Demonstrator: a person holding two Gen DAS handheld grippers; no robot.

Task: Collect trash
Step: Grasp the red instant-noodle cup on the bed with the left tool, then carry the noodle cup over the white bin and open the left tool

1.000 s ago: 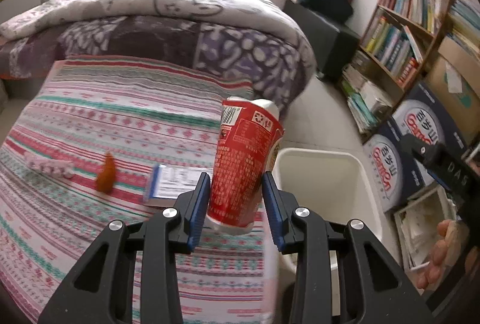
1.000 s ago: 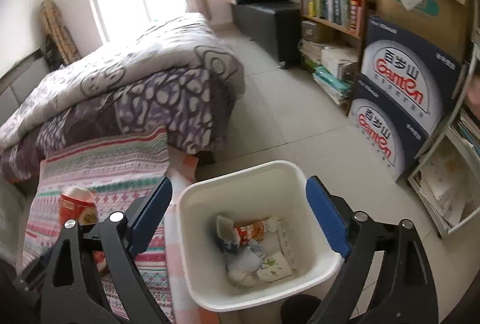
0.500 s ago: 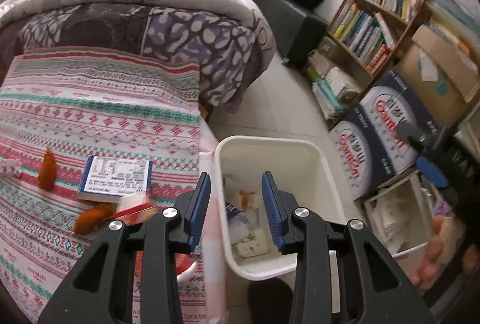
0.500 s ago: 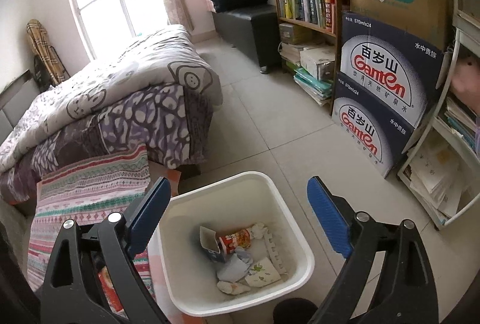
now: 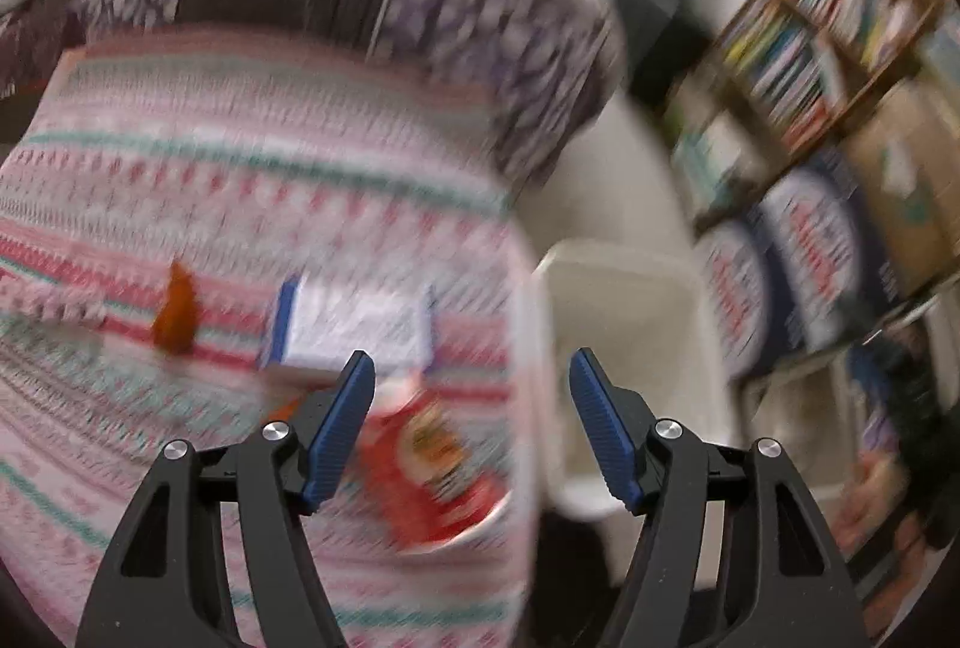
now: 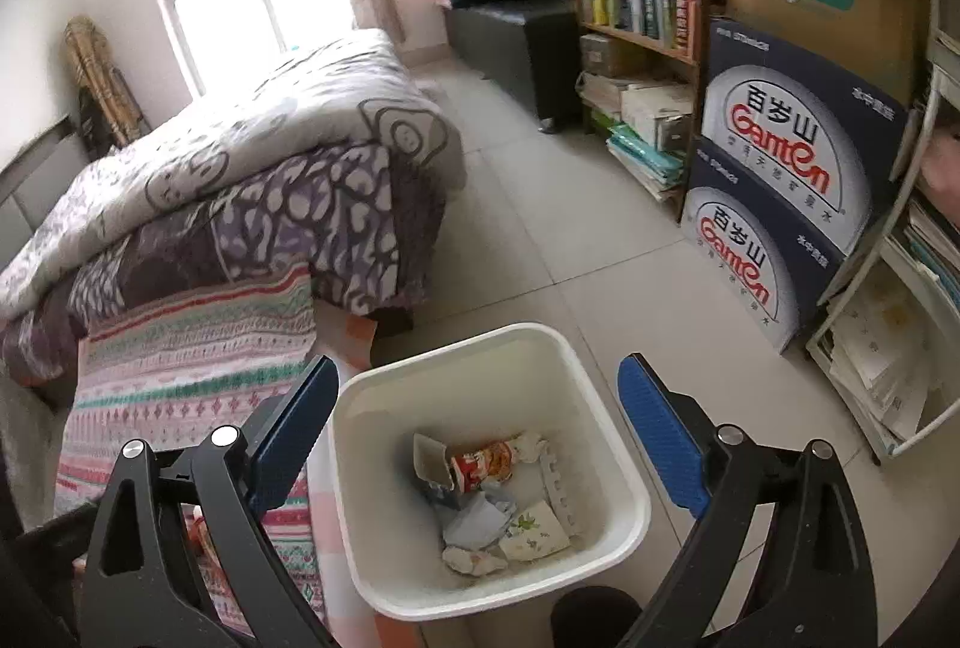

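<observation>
A red, crumpled snack wrapper (image 5: 432, 474) lies on the pink-and-green striped bedspread (image 5: 240, 180), low between the two blue pads of the left gripper (image 5: 471, 402) but nearer the left pad; whether it touches that pad is lost in blur. The jaws have just been opening and stand fairly wide, gripping nothing. Beyond lie a blue-edged white card box (image 5: 354, 330) and an orange scrap (image 5: 174, 312). The white square plastic bin (image 6: 492, 468) stands beside the bed, holding crumpled paper and a red cup. The right gripper (image 6: 474, 438) hangs over it, jaws wide and empty.
</observation>
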